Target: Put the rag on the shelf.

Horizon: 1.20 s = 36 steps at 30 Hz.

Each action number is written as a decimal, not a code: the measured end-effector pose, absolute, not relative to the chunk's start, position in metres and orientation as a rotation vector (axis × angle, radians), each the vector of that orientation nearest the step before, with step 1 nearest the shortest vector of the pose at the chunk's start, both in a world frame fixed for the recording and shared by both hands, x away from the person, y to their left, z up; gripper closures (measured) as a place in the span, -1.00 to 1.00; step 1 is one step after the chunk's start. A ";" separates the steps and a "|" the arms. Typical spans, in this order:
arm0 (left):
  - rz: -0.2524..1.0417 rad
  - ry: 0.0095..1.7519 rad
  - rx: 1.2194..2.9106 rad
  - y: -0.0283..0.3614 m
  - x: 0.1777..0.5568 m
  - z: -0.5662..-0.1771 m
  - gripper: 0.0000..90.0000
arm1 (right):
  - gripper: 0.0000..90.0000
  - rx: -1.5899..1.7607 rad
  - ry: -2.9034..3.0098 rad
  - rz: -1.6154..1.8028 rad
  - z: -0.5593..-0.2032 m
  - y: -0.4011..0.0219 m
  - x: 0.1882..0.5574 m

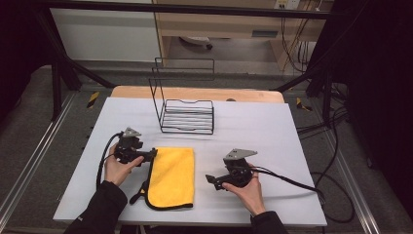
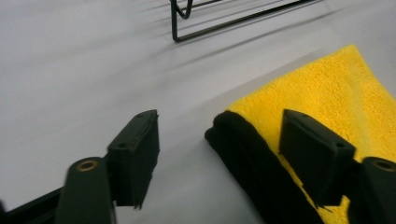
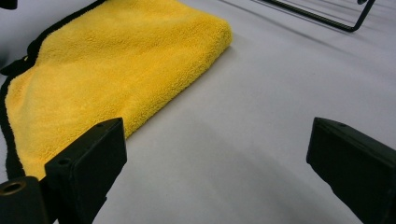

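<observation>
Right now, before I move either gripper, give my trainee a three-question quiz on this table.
1. True or false: the left gripper has its jaws open astride the black-trimmed edge of the yellow microfibre cloth.
2. What stands beyond the cloth? A) wire rack B) plastic bin C) mug
3. Fill in: the right gripper is open and holds ____.

Key: 1 true; 2 A, the wire rack; 3 nothing.
</observation>
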State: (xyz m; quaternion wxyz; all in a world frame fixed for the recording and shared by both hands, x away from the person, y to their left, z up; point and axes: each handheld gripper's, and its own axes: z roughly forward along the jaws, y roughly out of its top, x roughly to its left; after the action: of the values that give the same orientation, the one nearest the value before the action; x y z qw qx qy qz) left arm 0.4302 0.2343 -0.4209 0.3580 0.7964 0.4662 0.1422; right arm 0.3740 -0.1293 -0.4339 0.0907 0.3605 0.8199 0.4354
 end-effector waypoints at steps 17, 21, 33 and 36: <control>0.318 1.204 2.121 0.222 0.438 -0.437 0.16 | -0.87 1.079 2.450 1.303 -0.433 -0.130 0.375; 0.278 1.215 2.109 0.222 0.440 -0.439 0.29 | -0.87 1.077 2.455 1.305 -0.432 -0.130 0.376; 0.228 1.250 2.072 0.223 0.439 -0.442 0.52 | -0.90 1.098 2.432 1.337 -0.430 -0.130 0.380; 0.225 1.246 2.073 0.222 0.439 -0.442 0.59 | -0.91 1.113 2.418 1.349 -0.429 -0.129 0.383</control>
State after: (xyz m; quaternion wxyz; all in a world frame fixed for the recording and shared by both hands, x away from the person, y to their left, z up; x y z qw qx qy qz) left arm 0.4389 0.2224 -0.4423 0.3488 0.7999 0.4806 0.0869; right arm 0.3828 -0.1289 -0.4293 0.0787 0.3718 0.8078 0.4506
